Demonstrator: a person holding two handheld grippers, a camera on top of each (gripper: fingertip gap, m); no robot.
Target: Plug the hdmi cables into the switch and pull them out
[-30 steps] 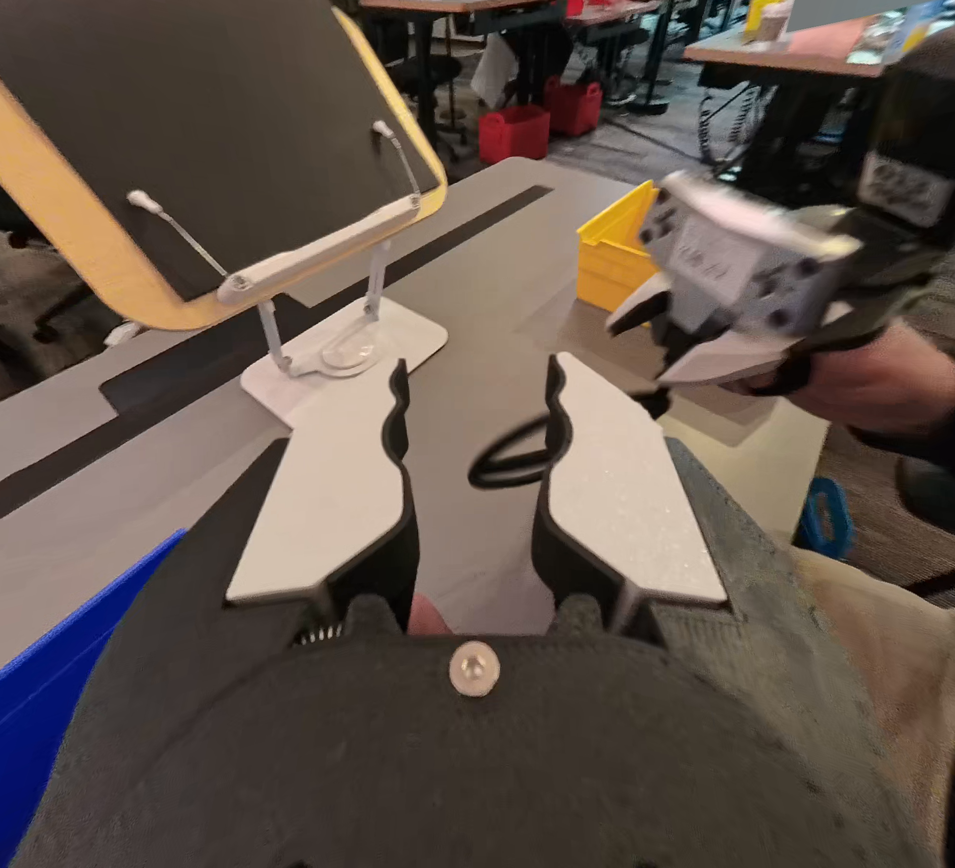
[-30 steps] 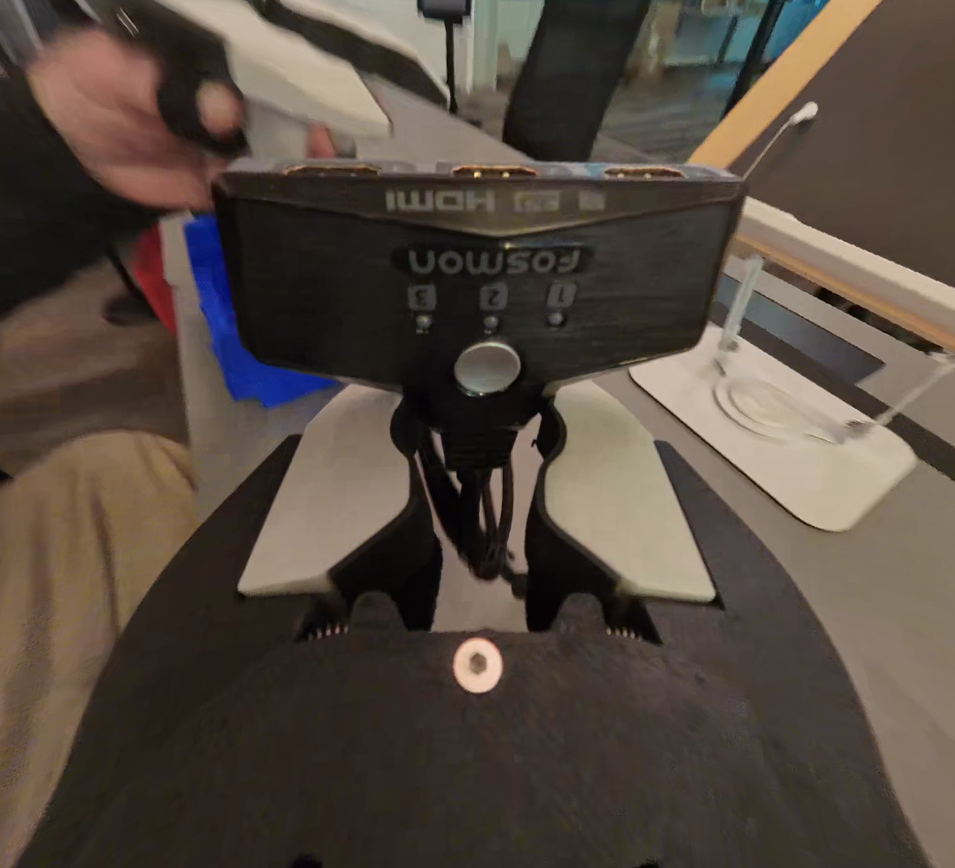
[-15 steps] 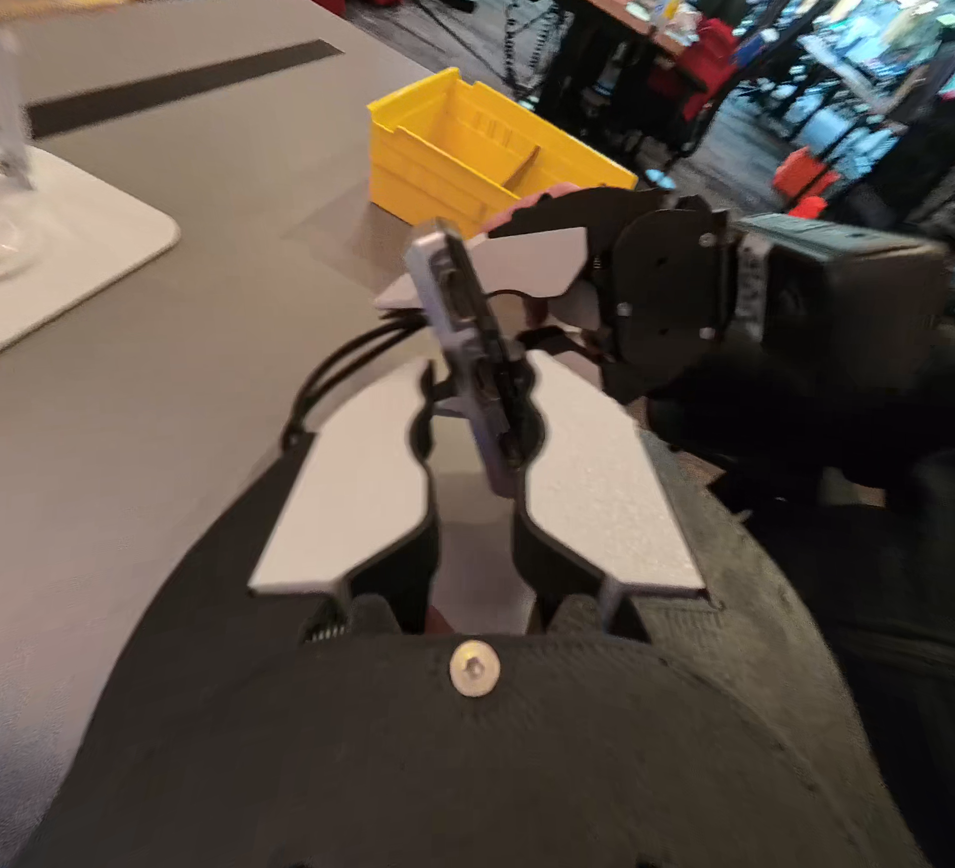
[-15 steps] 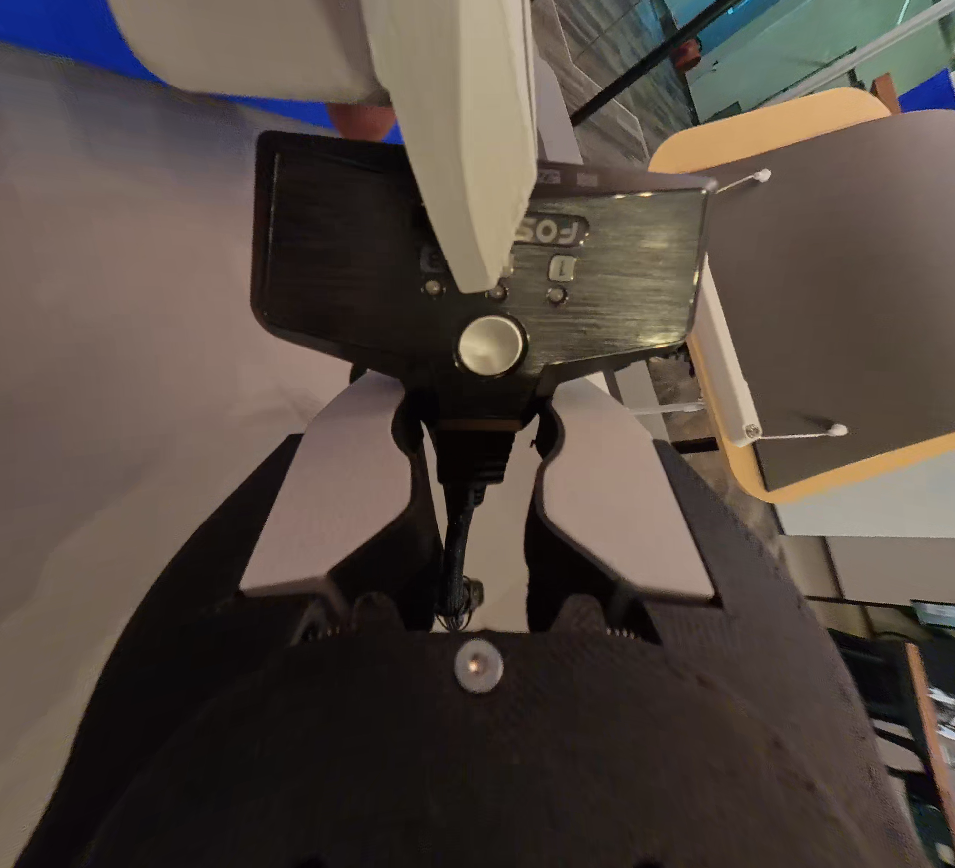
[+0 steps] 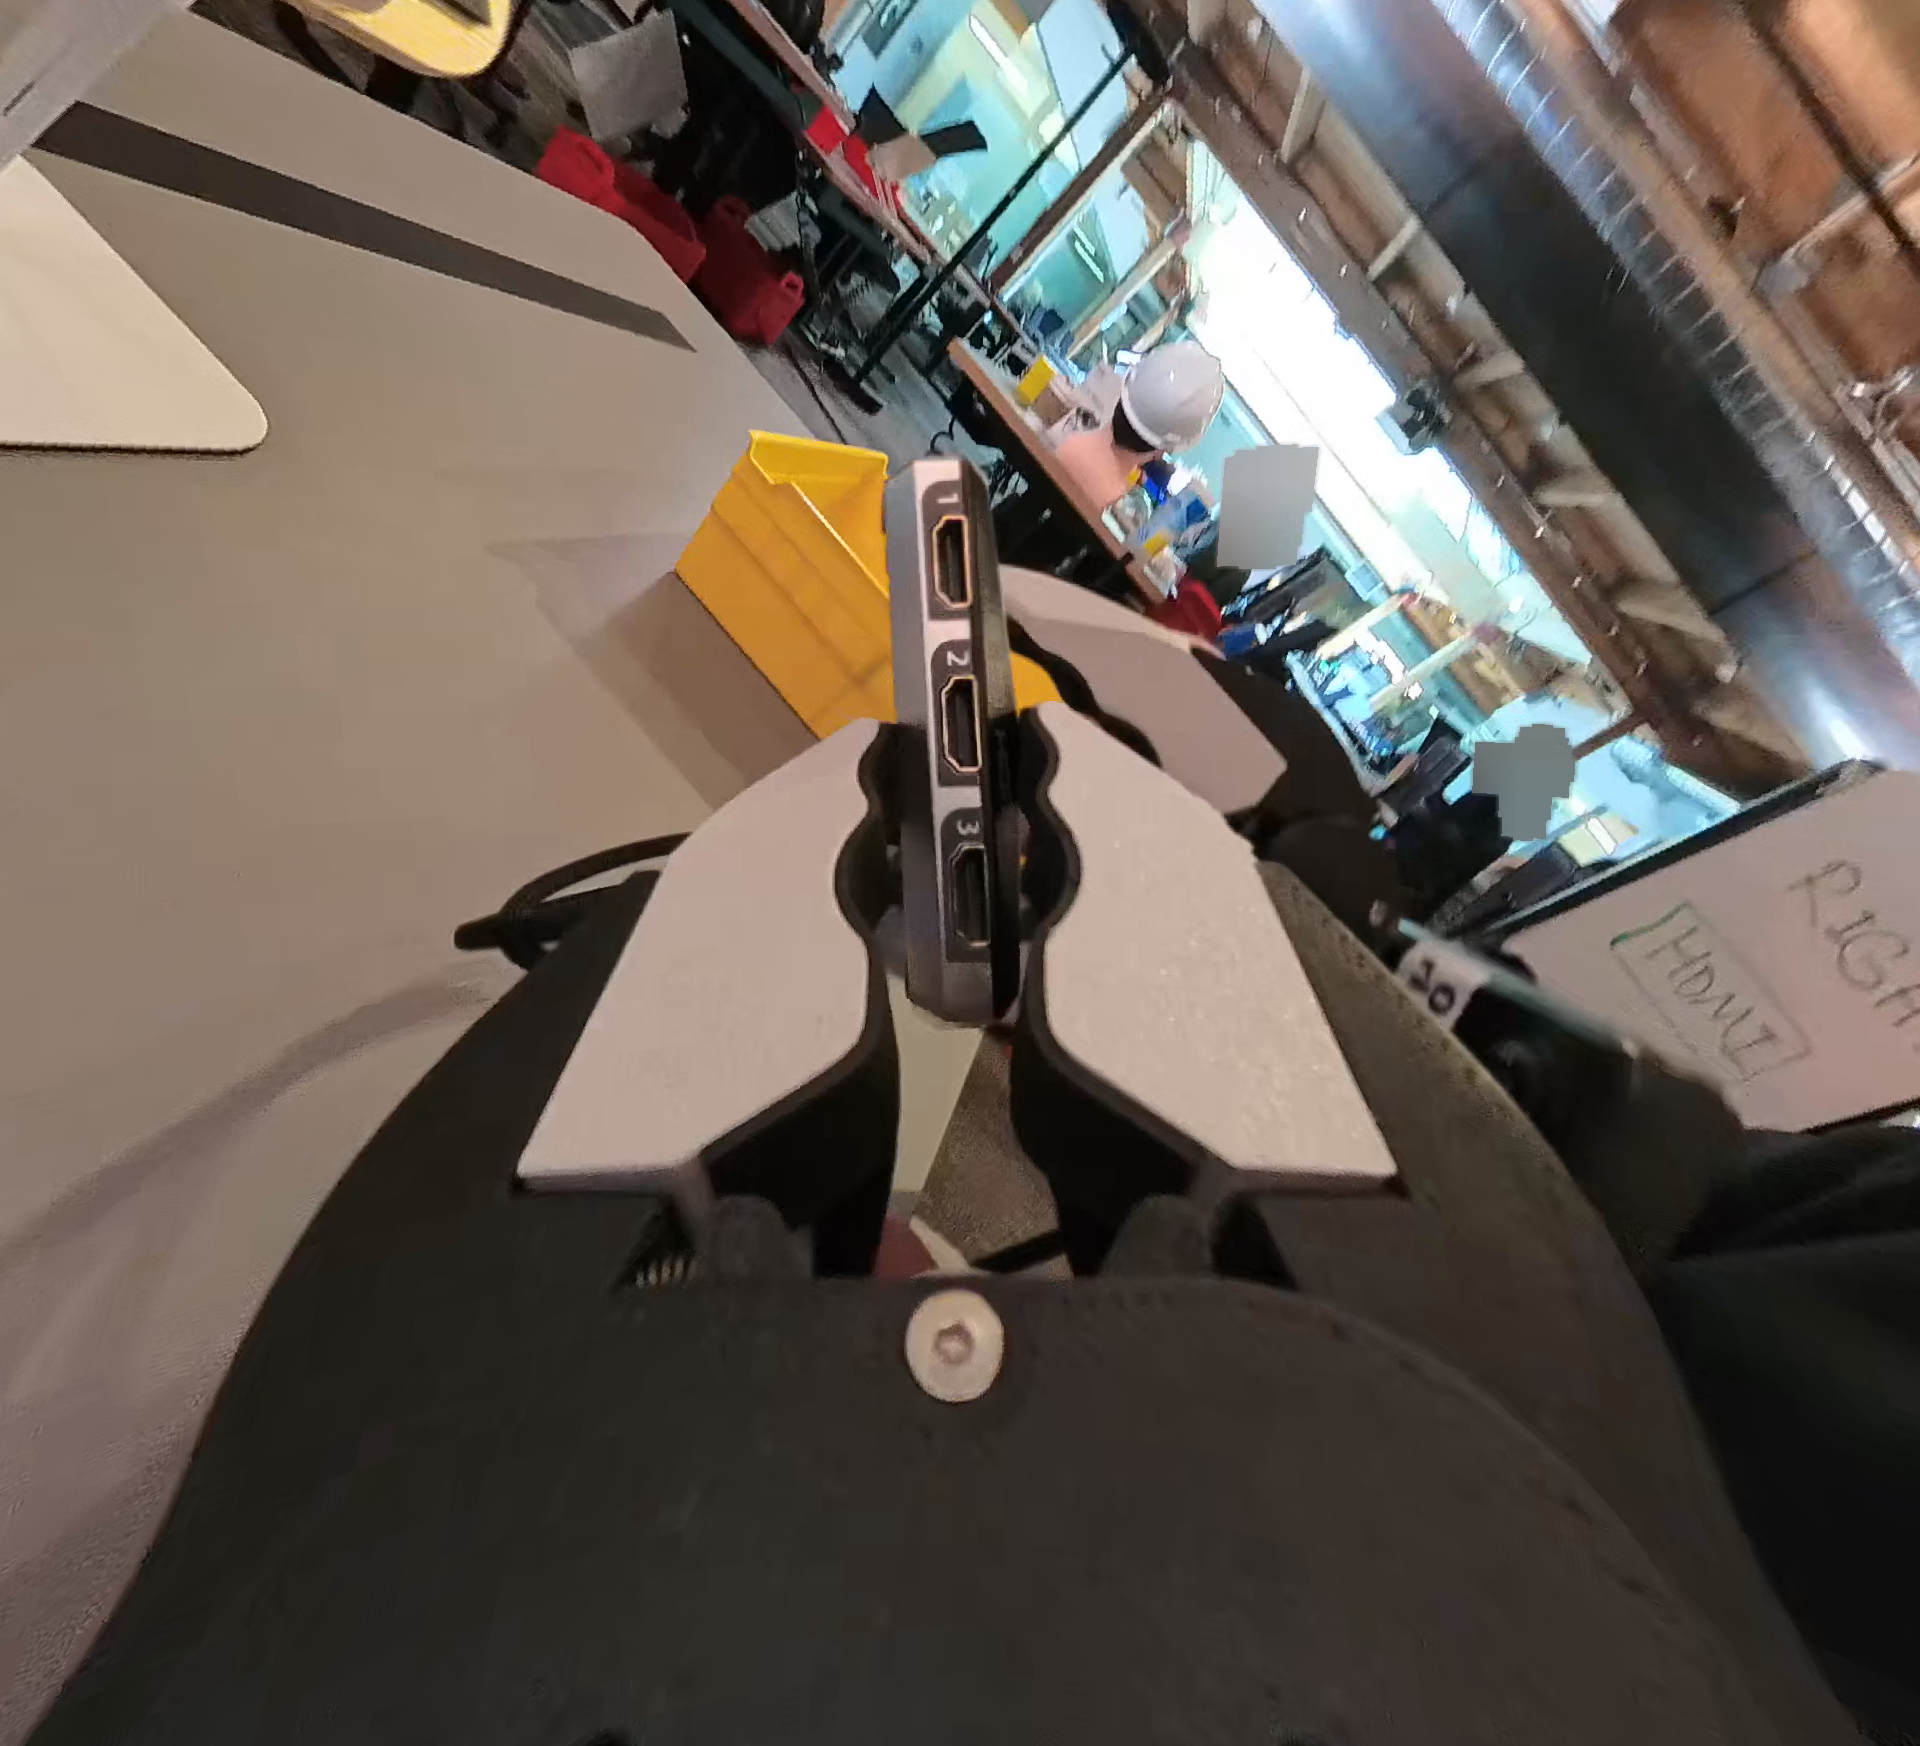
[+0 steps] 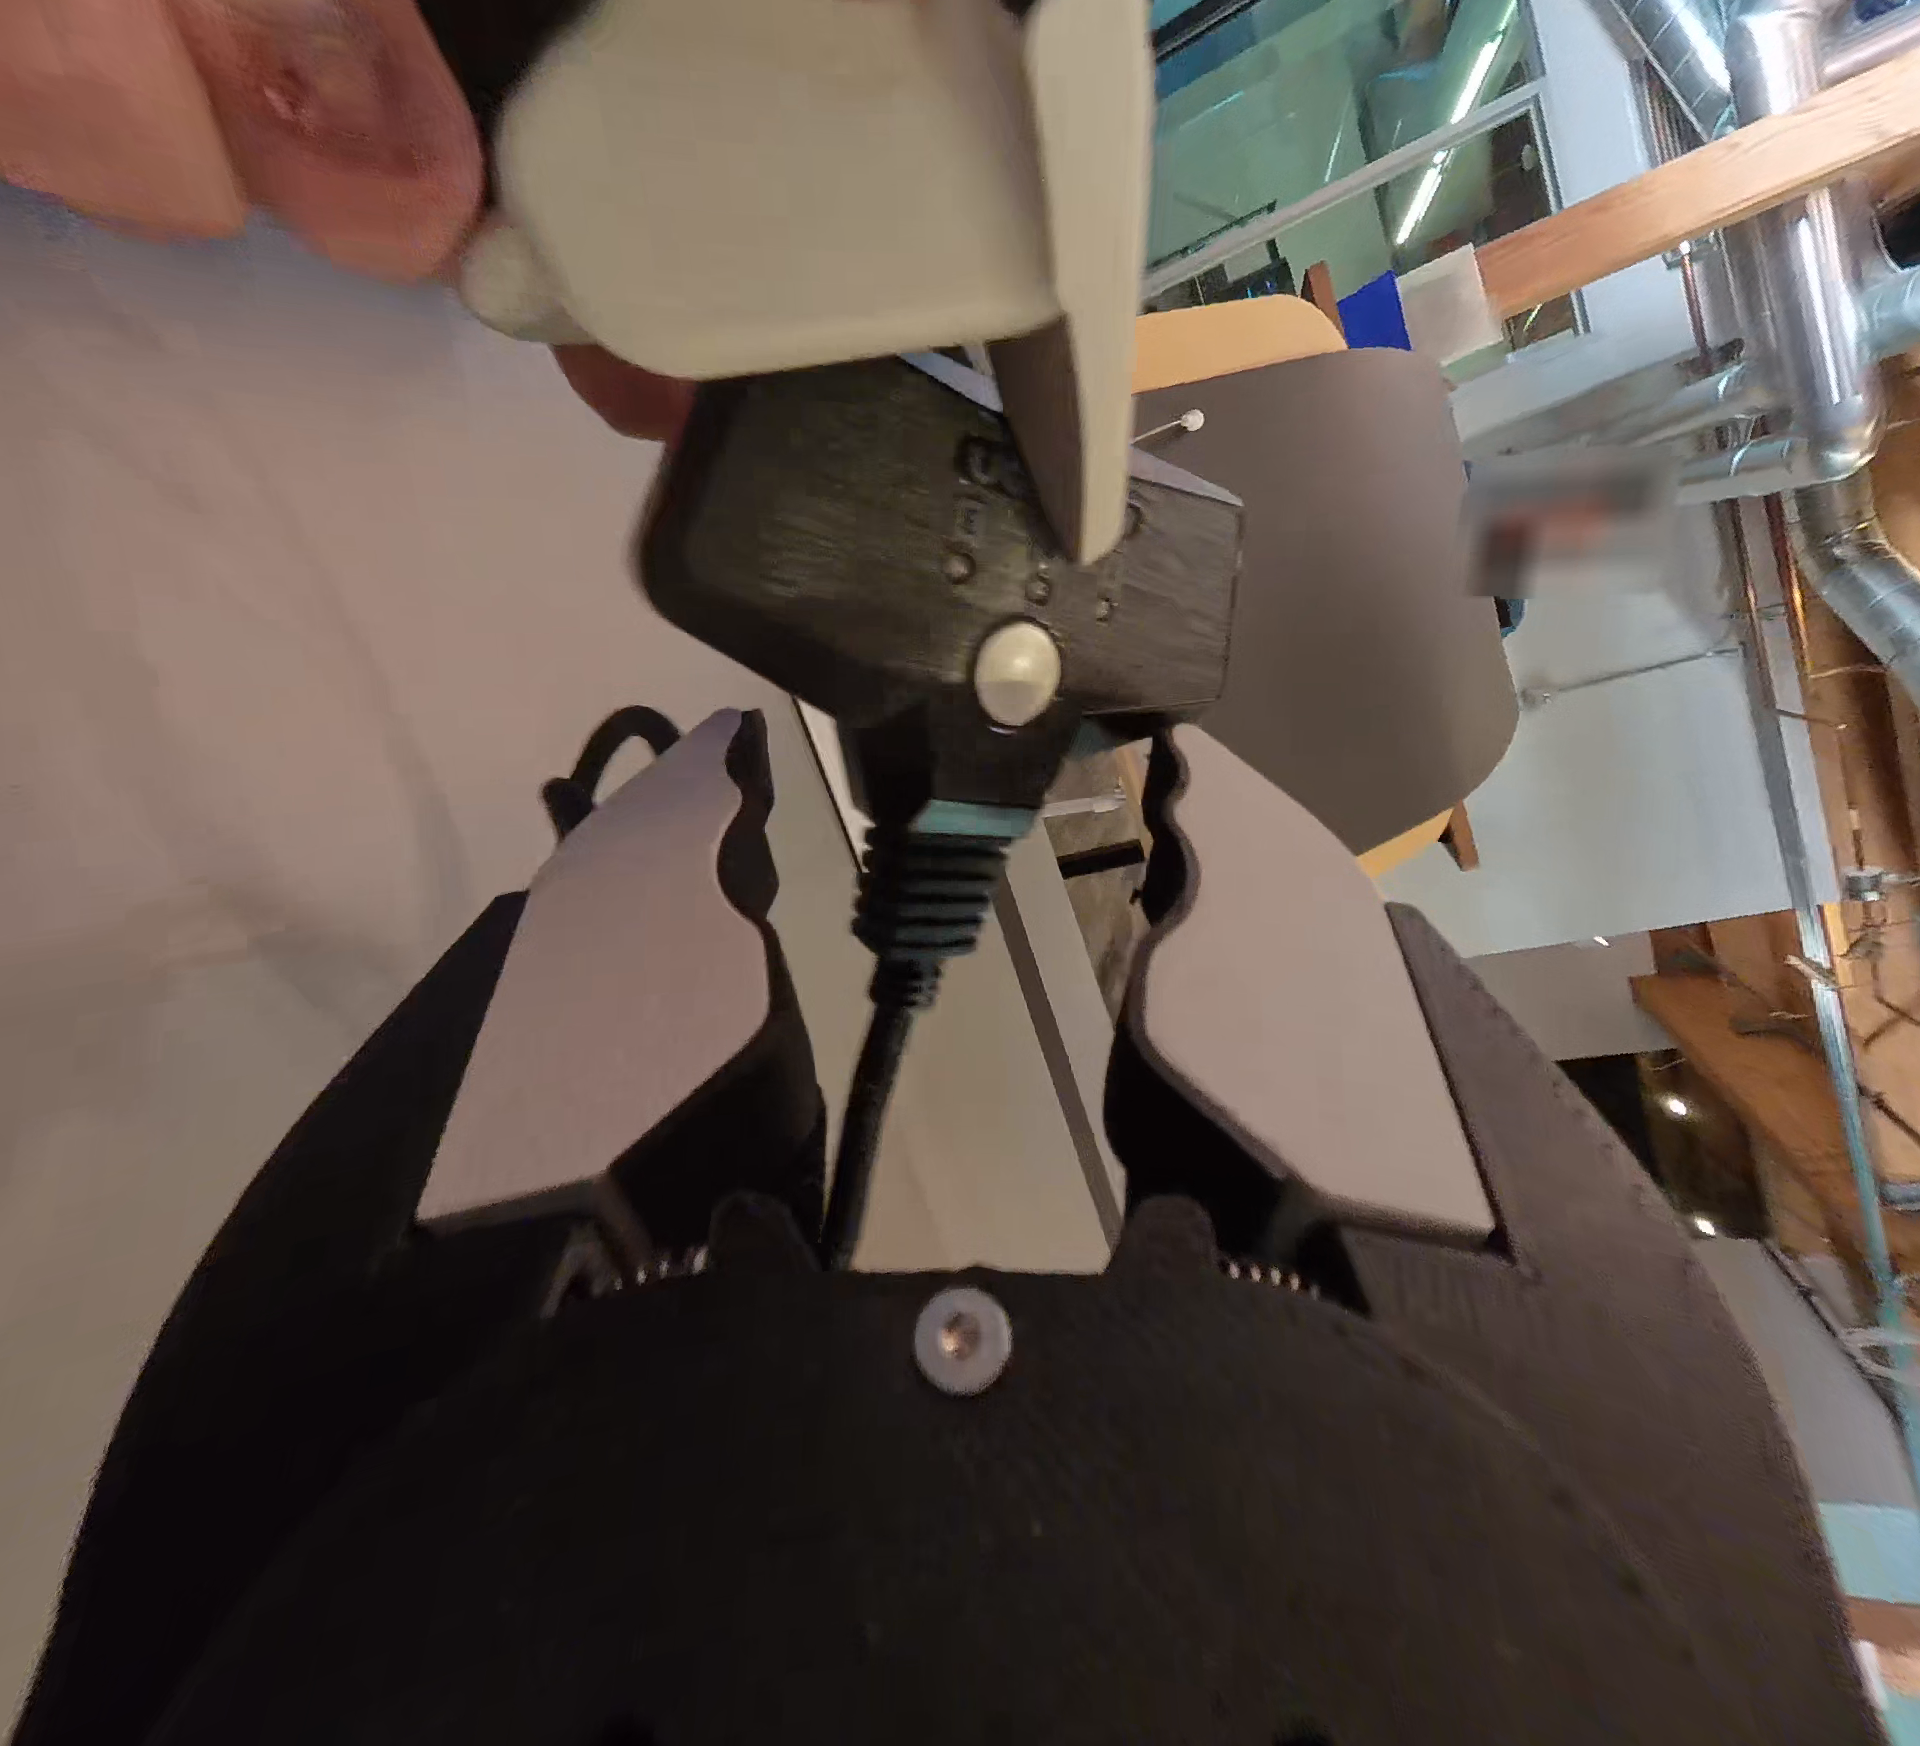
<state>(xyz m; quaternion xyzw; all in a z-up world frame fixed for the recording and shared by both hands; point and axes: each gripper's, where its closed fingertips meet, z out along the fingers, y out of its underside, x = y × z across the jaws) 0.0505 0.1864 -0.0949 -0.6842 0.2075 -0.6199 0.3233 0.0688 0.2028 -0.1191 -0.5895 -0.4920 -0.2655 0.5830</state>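
The HDMI switch (image 5: 951,740) stands on edge in the left wrist view, clamped between the left gripper (image 5: 954,766) fingers, its three empty ports facing the camera. A yellow bin (image 5: 790,584) sits behind the switch on the grey table (image 5: 312,657); its contents are hidden.

The right wrist view shows the switch's black brushed face (image 6: 831,553), round button and attached cable (image 6: 883,1052). The right gripper (image 6: 951,740) fingers stand apart just below the switch, gripping nothing.
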